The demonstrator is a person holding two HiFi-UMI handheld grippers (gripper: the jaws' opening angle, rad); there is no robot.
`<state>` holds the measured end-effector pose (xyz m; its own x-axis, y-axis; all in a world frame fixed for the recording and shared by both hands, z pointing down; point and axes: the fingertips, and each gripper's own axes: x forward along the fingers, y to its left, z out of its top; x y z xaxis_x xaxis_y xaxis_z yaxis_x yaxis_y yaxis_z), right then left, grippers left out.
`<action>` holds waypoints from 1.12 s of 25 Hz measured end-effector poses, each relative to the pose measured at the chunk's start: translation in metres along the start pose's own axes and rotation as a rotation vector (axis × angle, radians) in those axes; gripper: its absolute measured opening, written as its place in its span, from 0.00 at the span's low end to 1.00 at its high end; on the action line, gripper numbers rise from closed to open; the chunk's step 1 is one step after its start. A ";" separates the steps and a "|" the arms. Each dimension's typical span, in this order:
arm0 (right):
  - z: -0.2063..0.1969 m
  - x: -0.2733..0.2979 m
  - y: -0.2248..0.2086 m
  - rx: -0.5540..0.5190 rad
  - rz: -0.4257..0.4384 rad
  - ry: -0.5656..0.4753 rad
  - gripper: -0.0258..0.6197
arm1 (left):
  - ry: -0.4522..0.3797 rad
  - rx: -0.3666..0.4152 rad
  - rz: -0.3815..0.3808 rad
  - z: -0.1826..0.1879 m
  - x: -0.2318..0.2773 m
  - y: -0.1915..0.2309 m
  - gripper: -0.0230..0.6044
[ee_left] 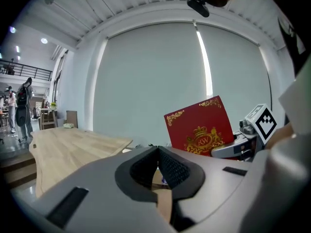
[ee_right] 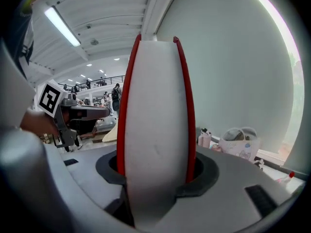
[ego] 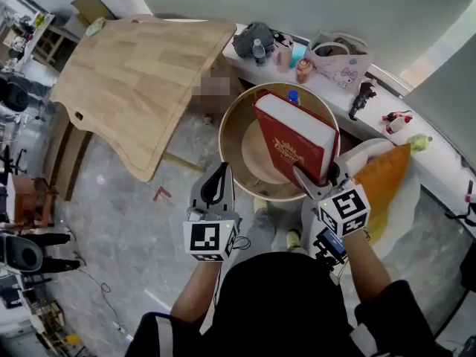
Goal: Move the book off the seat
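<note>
A thick red book (ego: 297,138) with gold print is held upright over the round wooden seat (ego: 232,143), and my right gripper (ego: 314,174) is shut on its lower edge. In the right gripper view the book's white page block (ee_right: 155,130) fills the space between the jaws of the right gripper (ee_right: 155,174). My left gripper (ego: 221,172) hangs just left of the seat's near rim with its jaws together and nothing in them. From the left gripper (ee_left: 158,150) the book's cover (ee_left: 199,127) shows ahead to the right, apart from its pads.
A big wooden tabletop (ego: 141,80) lies to the left. Behind the seat a white ledge (ego: 439,158) carries bottles and a patterned bag (ego: 338,54). An orange cushion (ego: 383,181) rests on a white round seat at the right. The person's feet (ego: 294,238) stand below the seat.
</note>
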<state>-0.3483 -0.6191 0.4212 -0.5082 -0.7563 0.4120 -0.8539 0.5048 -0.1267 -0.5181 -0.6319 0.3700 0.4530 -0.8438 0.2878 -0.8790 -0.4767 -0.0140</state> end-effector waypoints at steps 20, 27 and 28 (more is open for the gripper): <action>-0.267 0.197 -0.025 0.828 0.167 0.393 0.41 | 0.233 -0.110 -0.139 -0.142 0.114 0.069 0.05; -0.327 0.224 -0.042 0.911 0.153 0.445 0.41 | 0.297 -0.088 -0.215 -0.187 0.134 0.055 0.05; -0.330 0.229 -0.045 0.926 0.161 0.444 0.41 | 0.299 -0.088 -0.217 -0.190 0.137 0.054 0.05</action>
<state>-0.3896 -0.6772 0.8188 -0.6972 -0.3923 0.6000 -0.6268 -0.0724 -0.7758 -0.5323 -0.7263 0.5909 0.5782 -0.6098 0.5421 -0.7824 -0.6028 0.1563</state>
